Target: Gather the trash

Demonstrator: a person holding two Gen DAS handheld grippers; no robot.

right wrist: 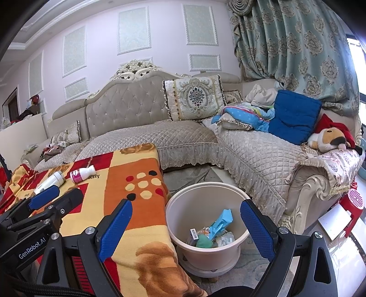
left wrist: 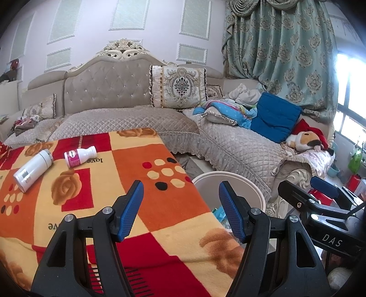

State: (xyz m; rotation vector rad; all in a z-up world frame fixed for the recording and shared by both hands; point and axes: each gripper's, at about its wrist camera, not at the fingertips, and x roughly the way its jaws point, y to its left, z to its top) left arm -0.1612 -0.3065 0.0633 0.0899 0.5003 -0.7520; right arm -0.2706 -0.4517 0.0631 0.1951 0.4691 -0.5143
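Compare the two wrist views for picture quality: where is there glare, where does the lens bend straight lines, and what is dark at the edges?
Left wrist view: the window at the right is blown out white; the wall panels bow; the corners are black. Right wrist view: lighting is evener, with only a sliver of bright window; the wall panels curve and lean; the bin and its trash are sharp.

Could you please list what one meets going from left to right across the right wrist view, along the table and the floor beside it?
White bottle → pink-labelled bottle → dotted patch on the blanket → trash bin → red stool.
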